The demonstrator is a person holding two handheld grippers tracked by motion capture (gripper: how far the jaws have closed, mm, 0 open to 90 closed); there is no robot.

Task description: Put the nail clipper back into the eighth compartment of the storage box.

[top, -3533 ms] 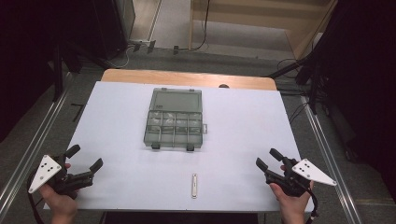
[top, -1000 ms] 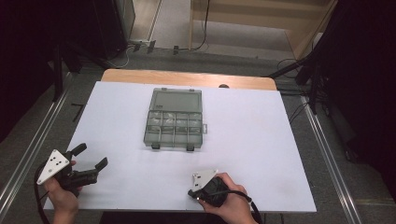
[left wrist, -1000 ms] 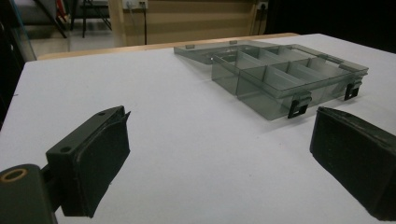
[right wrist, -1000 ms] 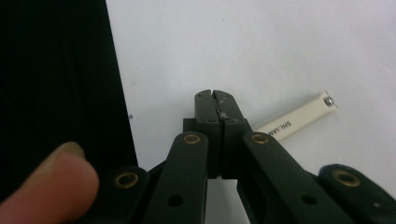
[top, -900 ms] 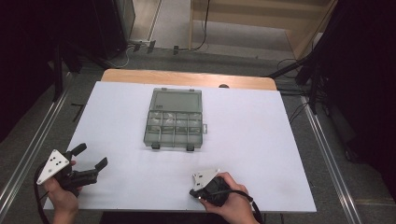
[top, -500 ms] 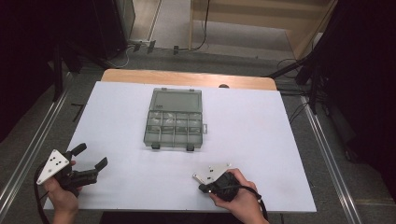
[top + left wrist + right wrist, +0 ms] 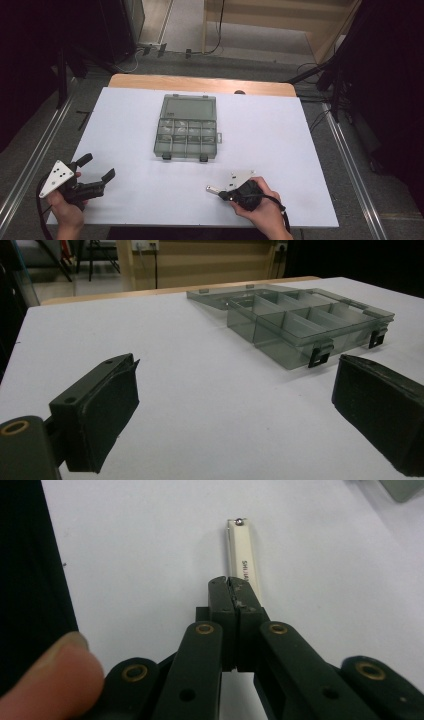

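A small white strip (image 7: pixel 213 189) with a metal bead at its tip (image 7: pixel 239 545) sticks out leftward from my right gripper (image 7: pixel 223 193), which is shut on its near end just above the table's front edge. In the right gripper view the jaws (image 7: pixel 233 584) are pressed together over the strip. At the front left corner my left gripper (image 7: pixel 98 166) is held wide open with nothing between its pads (image 7: pixel 112 395). A grey see-through compartment box (image 7: pixel 187 132) lies in the middle of the table with its lid folded flat behind it; it also appears past the left jaws (image 7: pixel 305 322).
The white table top (image 7: pixel 280 140) has a wooden strip along its far edge. Metal rails run down both sides. Dark floor, cables and stands surround the table. A fingertip (image 7: pixel 50 680) of the person shows beside the right gripper.
My right gripper came from the front right corner to the white strip, shut on it, and has turned and carried it a little right and away. The left gripper barely moved.
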